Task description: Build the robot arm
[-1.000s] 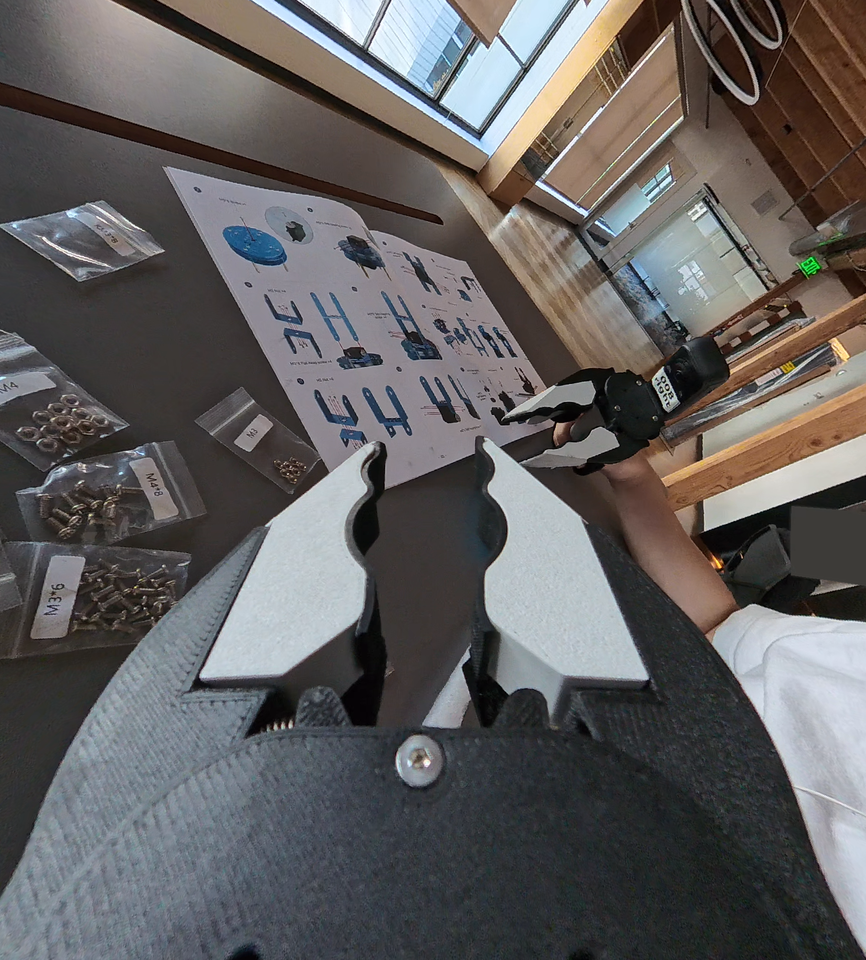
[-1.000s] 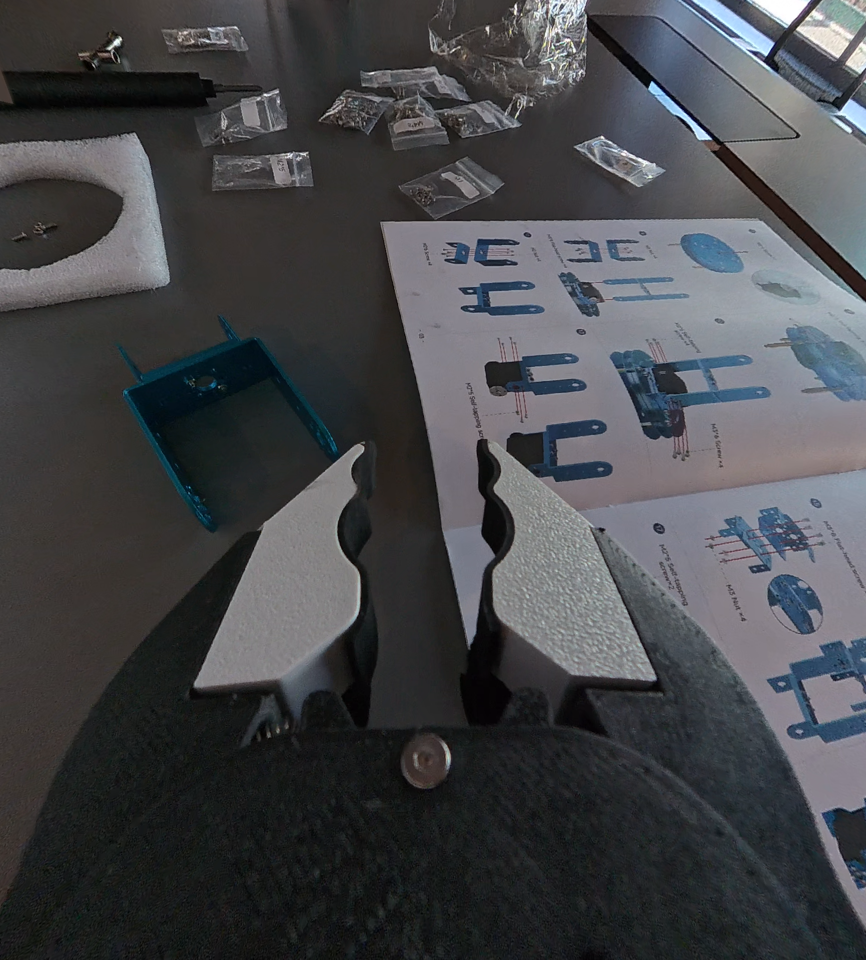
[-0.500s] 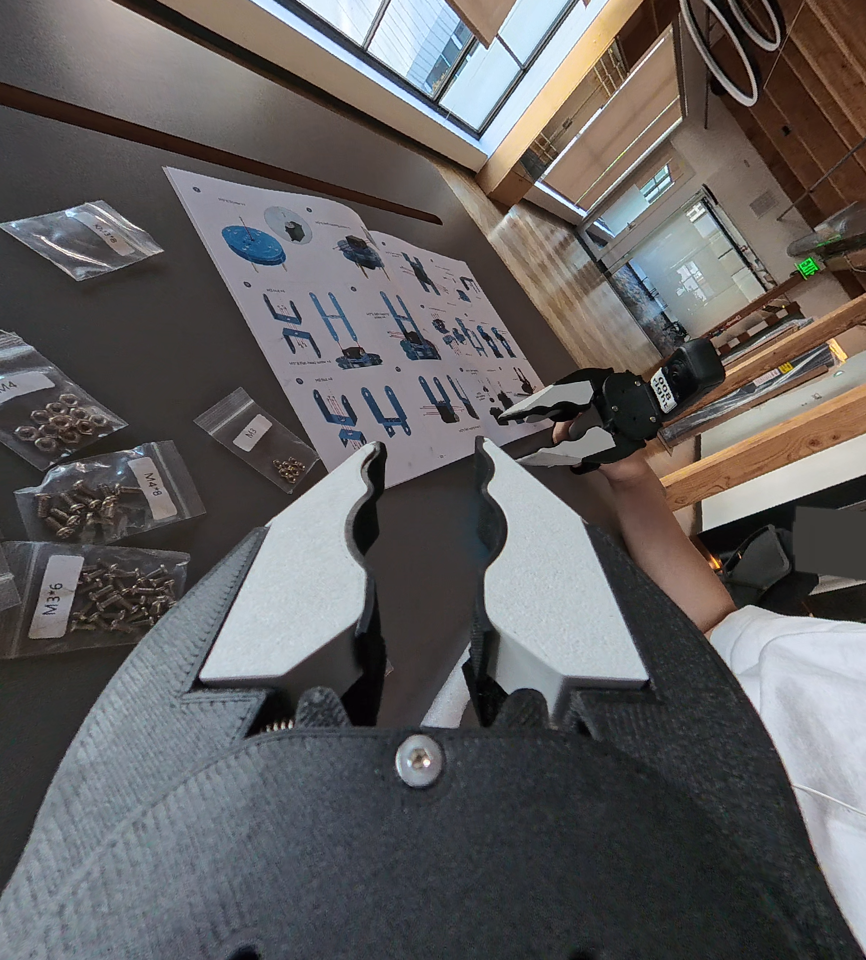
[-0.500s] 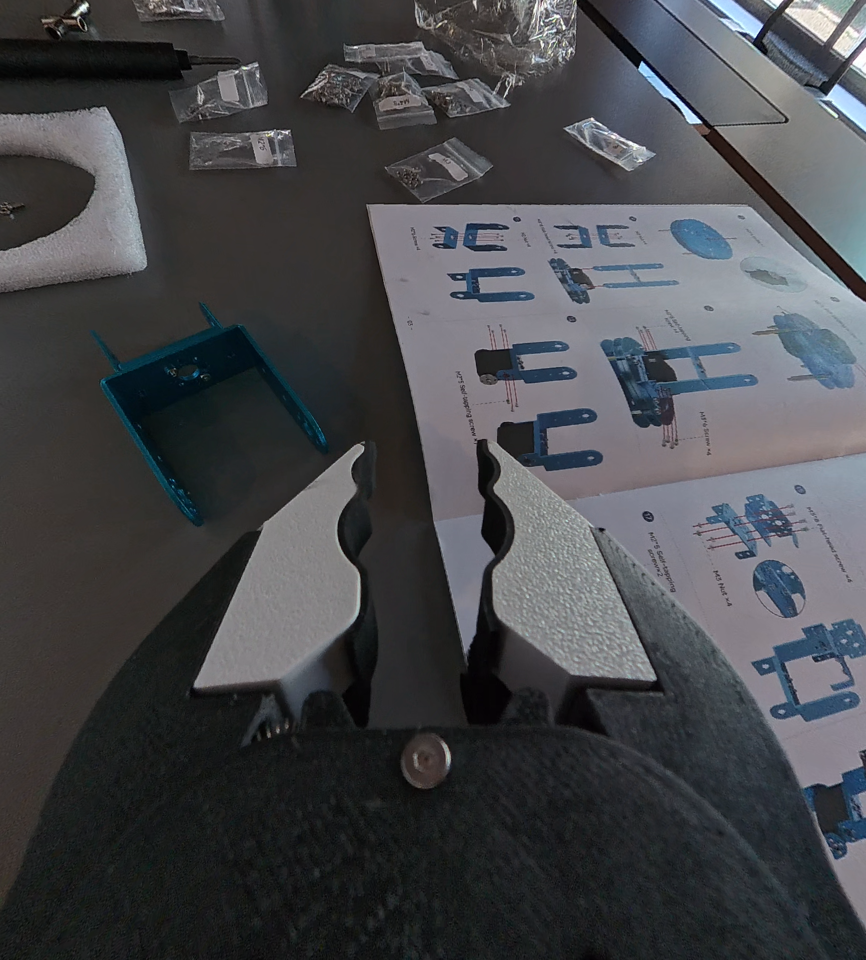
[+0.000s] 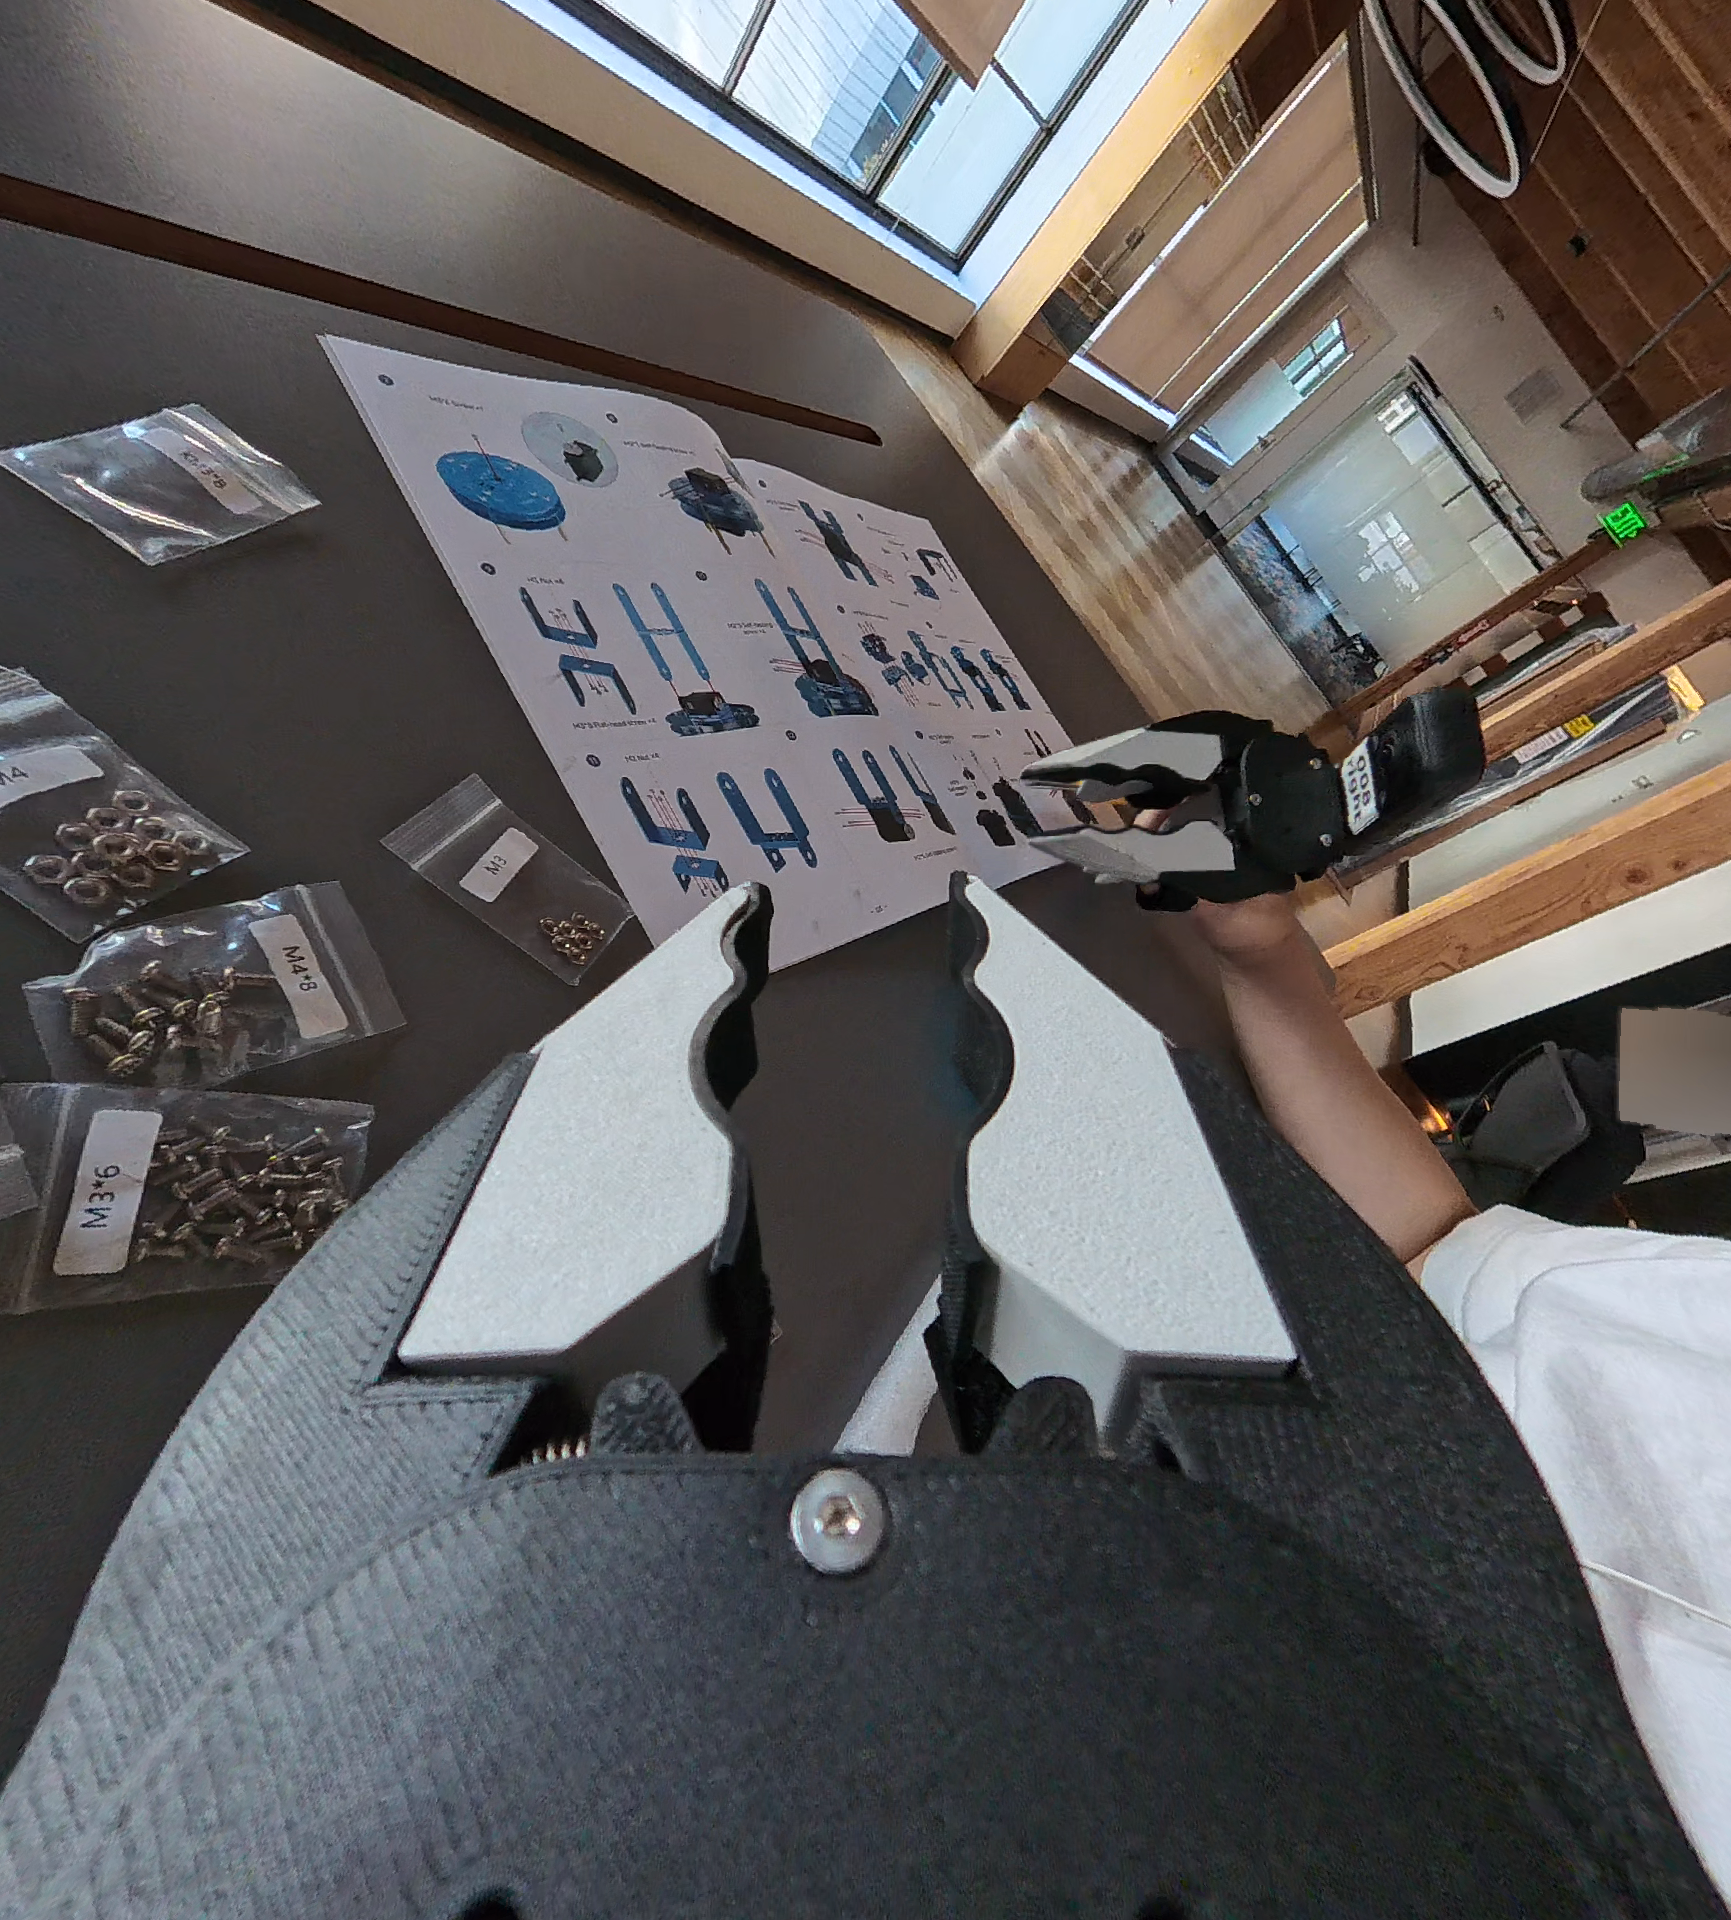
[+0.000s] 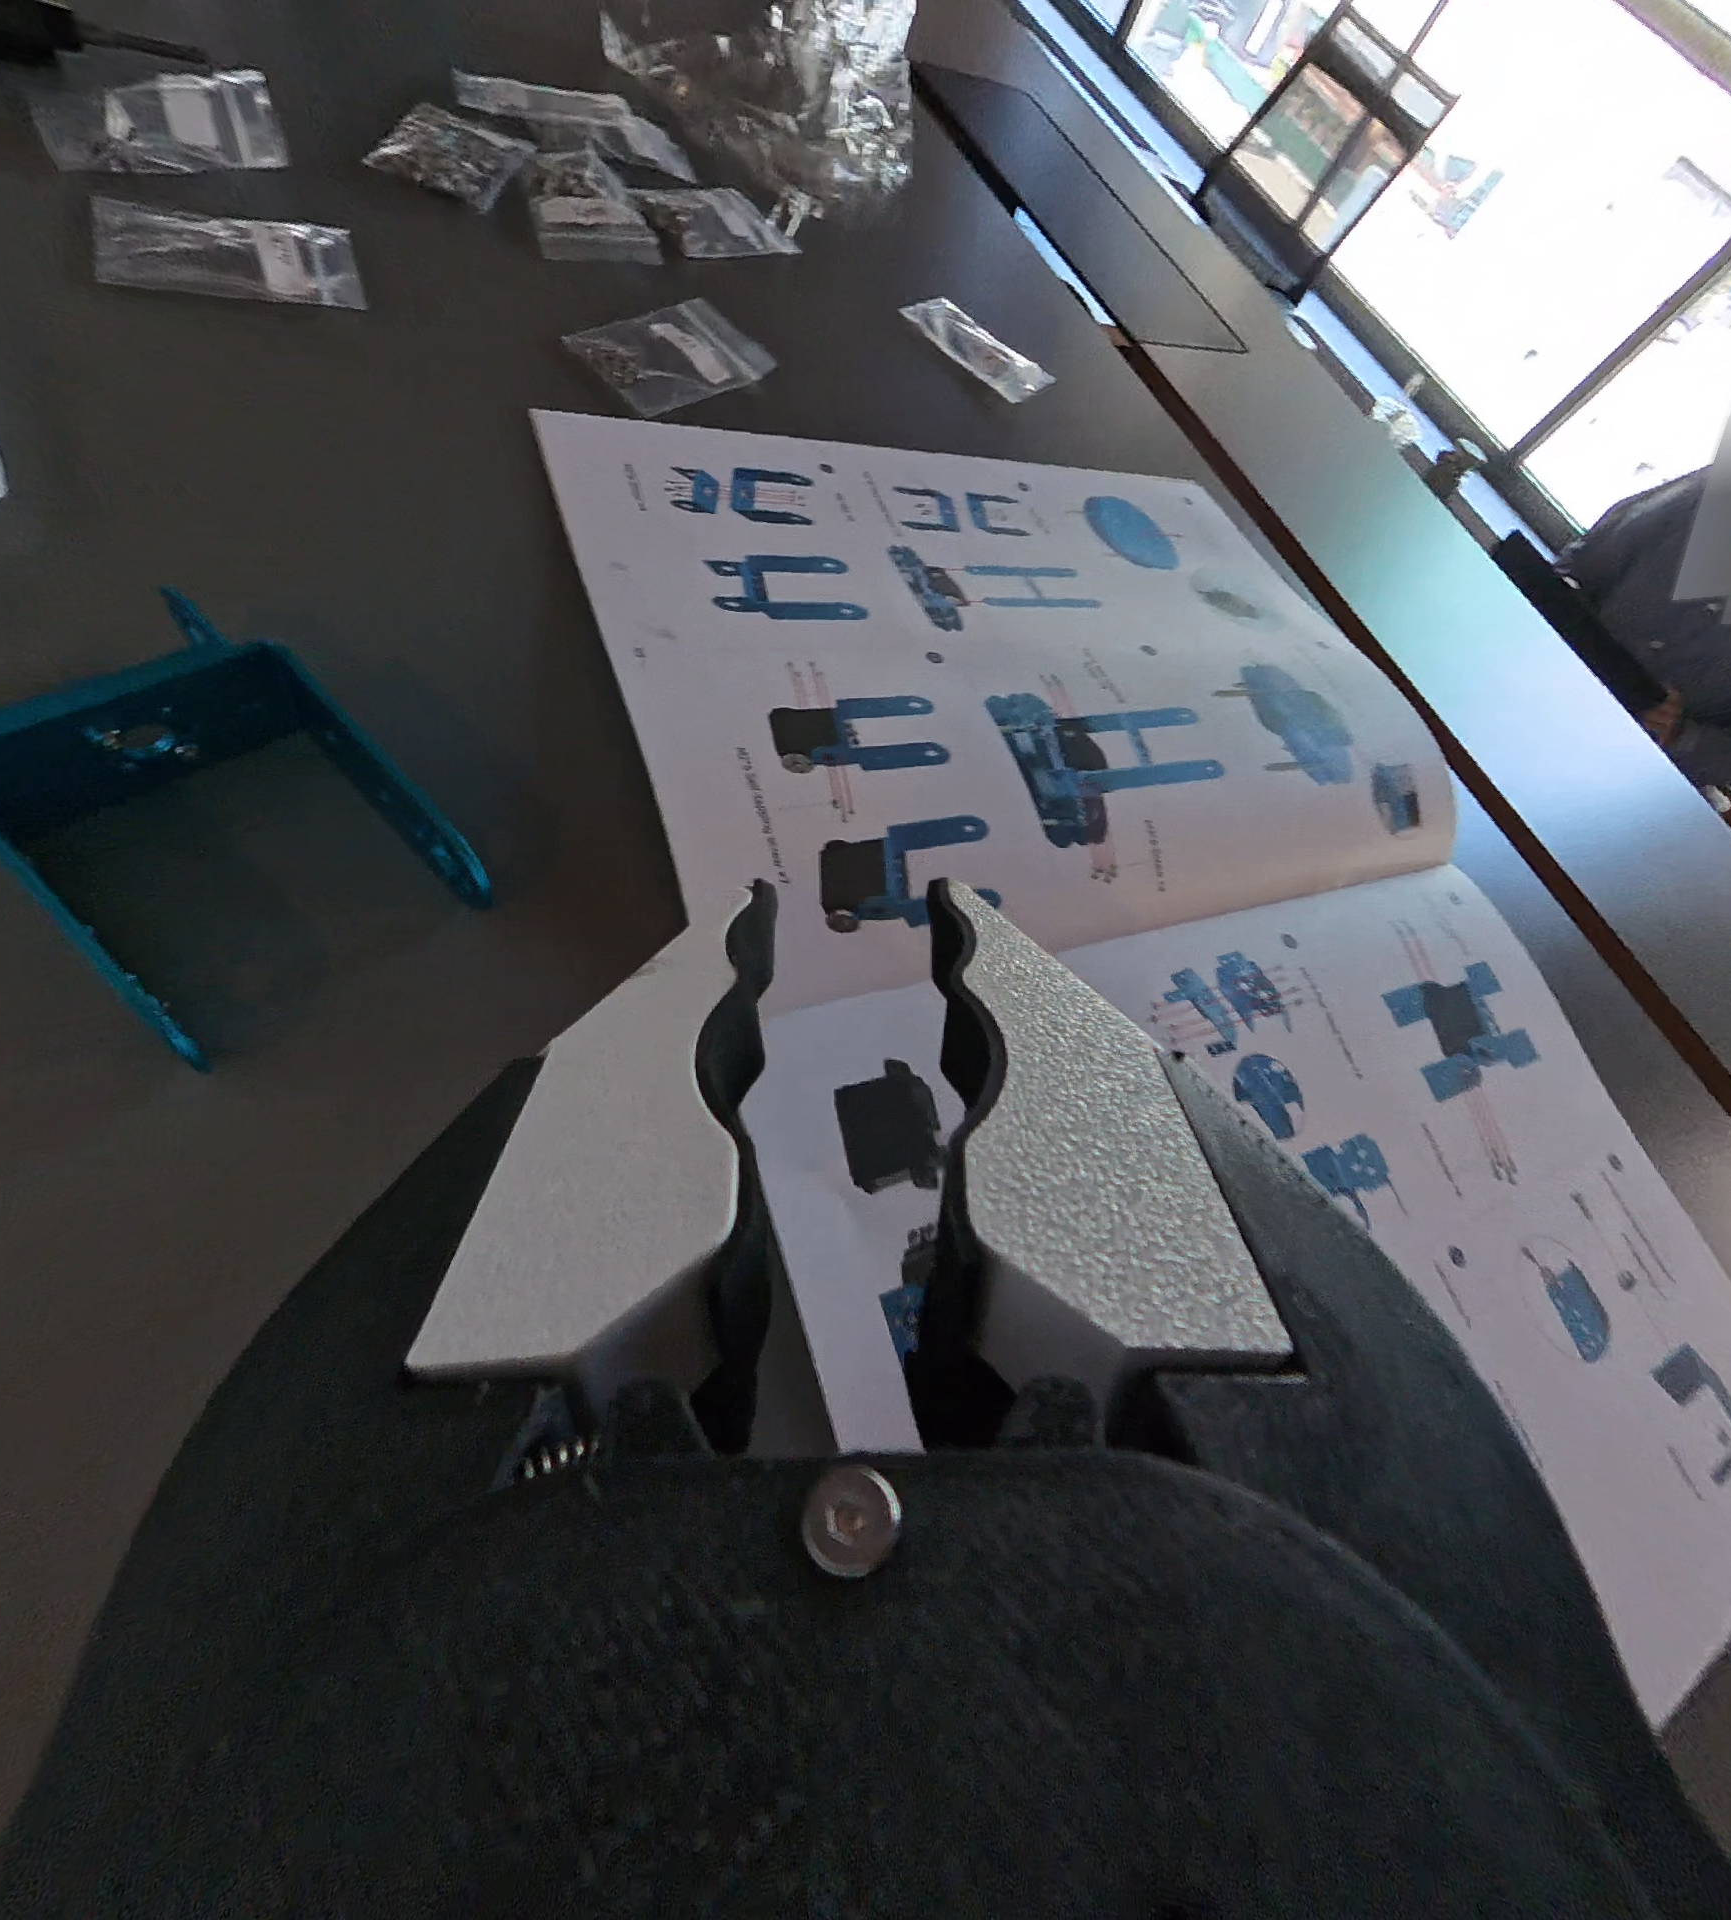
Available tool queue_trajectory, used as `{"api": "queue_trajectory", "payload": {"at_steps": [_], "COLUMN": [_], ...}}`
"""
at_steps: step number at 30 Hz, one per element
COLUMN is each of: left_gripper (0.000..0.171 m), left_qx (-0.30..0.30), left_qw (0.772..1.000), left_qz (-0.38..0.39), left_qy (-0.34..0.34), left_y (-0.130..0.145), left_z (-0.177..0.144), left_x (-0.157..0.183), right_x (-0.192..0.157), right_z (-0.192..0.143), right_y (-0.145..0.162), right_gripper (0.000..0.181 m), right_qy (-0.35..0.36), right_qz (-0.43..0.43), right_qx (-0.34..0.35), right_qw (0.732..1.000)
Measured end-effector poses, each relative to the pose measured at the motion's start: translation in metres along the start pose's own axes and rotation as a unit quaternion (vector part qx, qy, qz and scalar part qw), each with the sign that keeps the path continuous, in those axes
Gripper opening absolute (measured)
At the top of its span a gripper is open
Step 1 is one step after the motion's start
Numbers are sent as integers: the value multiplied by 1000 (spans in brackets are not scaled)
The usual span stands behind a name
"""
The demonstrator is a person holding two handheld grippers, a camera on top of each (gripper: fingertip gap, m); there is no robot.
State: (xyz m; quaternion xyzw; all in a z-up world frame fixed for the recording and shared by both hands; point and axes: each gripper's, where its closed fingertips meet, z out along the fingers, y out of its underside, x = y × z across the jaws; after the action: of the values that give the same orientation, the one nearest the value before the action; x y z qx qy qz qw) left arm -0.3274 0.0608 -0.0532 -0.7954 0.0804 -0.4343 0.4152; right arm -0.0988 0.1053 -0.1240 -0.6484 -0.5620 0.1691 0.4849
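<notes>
Over the open instruction booklet (image 6: 1100,748), right claw (image 6: 845,899) is hovering with jaws apart and empty, having swung off the blue bracket (image 6: 186,821) toward the pages; left claw (image 5: 856,899), parted and empty, is staying above dark worktop (image 5: 373,644) near the screw bags (image 5: 206,1195)

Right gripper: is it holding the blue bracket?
No. The right gripper is open and empty above the booklet, while the blue bracket lies apart on the table, to its left.
</notes>
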Motion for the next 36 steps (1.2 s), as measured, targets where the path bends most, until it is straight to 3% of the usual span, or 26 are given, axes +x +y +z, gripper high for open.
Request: {"api": "queue_trajectory", "payload": {"at_steps": [10, 15, 23, 36], "left_gripper": [34, 34, 34, 34], "left_qx": [-5, 11, 16, 23], "left_qw": [1000, 1000, 999, 998], "left_qz": [-3, 17, 30, 27], "left_qy": [-19, -21, -26, -48], "left_y": [2, -4, -7, -9], "left_z": [1, -6, -13, -16], "left_x": [-9, -2, 5, -8], "right_x": [20, 31, 72, 71], "right_z": [-4, -11, -47, -36], "right_y": [3, -2, -12, -8], "right_gripper": [27, 23, 20, 20], "right_qy": [77, 120, 258, 244], "right_qz": [-33, -38, -16, -9], "right_qx": [-21, 11, 91, 81], "right_qw": [996, 992, 962, 966]}}
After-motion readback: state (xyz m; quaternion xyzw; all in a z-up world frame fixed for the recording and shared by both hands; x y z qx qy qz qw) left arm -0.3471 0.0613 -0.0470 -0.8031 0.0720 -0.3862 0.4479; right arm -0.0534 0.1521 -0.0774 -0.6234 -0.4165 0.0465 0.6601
